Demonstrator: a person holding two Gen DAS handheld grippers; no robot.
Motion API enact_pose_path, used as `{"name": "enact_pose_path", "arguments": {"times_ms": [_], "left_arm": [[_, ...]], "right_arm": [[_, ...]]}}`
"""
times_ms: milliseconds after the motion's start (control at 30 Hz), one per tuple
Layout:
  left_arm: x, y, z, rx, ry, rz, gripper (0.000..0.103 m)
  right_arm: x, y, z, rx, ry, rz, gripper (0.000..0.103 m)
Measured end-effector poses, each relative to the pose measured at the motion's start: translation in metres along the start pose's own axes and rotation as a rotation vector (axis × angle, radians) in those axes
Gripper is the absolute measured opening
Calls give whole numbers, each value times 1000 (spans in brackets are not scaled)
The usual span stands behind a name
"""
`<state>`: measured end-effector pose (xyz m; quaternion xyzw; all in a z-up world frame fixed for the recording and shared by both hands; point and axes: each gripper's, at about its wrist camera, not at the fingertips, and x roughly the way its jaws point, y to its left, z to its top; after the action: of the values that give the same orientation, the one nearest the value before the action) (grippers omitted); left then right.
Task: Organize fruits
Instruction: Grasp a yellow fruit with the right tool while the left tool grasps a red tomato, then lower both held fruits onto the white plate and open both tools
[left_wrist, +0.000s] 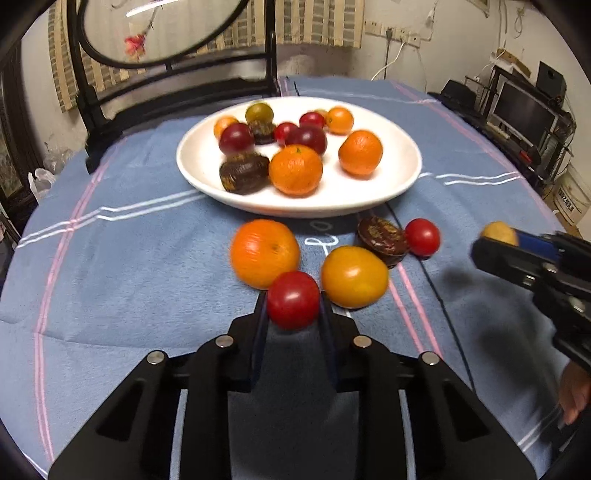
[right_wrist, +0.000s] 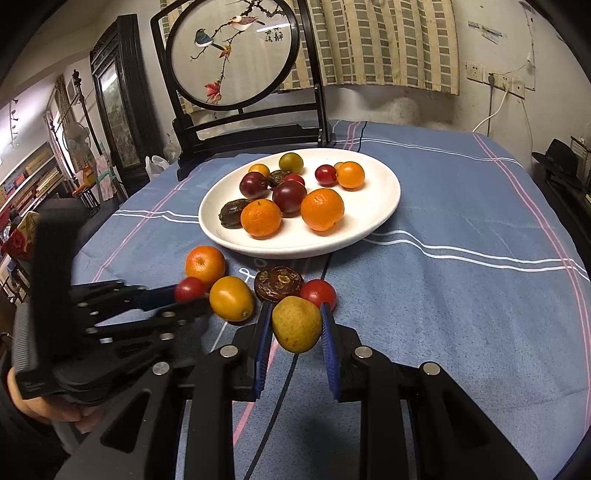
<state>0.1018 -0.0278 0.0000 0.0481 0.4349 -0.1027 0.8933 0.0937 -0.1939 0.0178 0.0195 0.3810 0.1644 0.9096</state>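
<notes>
Blue plush tablecloth (left_wrist: 129, 266) with pink and white stripes fills both views. White oval ceramic plate (left_wrist: 391, 184), upper centre, holds glossy mandarins, dark plums and wrinkled brown fruits. Below its near rim, loose on the cloth: round mandarin (left_wrist: 264, 253), smooth yellow-orange fruit (left_wrist: 354, 277), flat brown wrinkled fruit (left_wrist: 382, 240), red cherry tomato (left_wrist: 423, 236). Left gripper (left_wrist: 293, 314), angled downward at lower centre, is clamped on a second red tomato (left_wrist: 293, 300). Right gripper (right_wrist: 295, 332), likewise angled down, pinches a yellow-green oval fruit (right_wrist: 296, 325) between blue pads. Cloth at right lies bare.
</notes>
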Motion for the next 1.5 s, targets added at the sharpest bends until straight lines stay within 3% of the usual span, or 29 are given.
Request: {"name": "enact_pose_path", "arguments": {"times_ms": [267, 500, 600, 767, 1000, 1033, 1067, 1167, 1300, 1433, 1500], "left_arm": [[-37, 11, 14, -29, -74, -71, 26], [-38, 17, 64, -23, -124, -71, 26], [-26, 24, 88, -55, -114, -98, 26], [12, 34, 124, -97, -92, -74, 26], [57, 41, 146, -132, -42, -30, 26], [62, 42, 148, -142, -36, -36, 27], [65, 42, 149, -148, -29, -43, 27], [61, 44, 148, -159, -62, -39, 49], [44, 42, 139, -148, -87, -61, 52], [23, 41, 118, -164, -86, -62, 66], [14, 39, 107, -161, -96, -63, 66]], "right_arm": [[-12, 4, 7, 8, -106, -19, 26], [-5, 15, 49, -57, -122, -24, 26], [10, 18, 67, -87, -122, -44, 26], [47, 14, 95, -122, -116, -79, 26], [95, 0, 118, -117, -74, -95, 27], [100, -2, 119, -110, -62, -93, 29], [102, -4, 120, -99, -59, -93, 39], [98, -13, 117, -57, -69, -90, 50], [77, -19, 106, -43, -88, -67, 51], [54, -17, 90, -45, -89, -59, 51], [43, -17, 81, -35, -94, -54, 51]]}}
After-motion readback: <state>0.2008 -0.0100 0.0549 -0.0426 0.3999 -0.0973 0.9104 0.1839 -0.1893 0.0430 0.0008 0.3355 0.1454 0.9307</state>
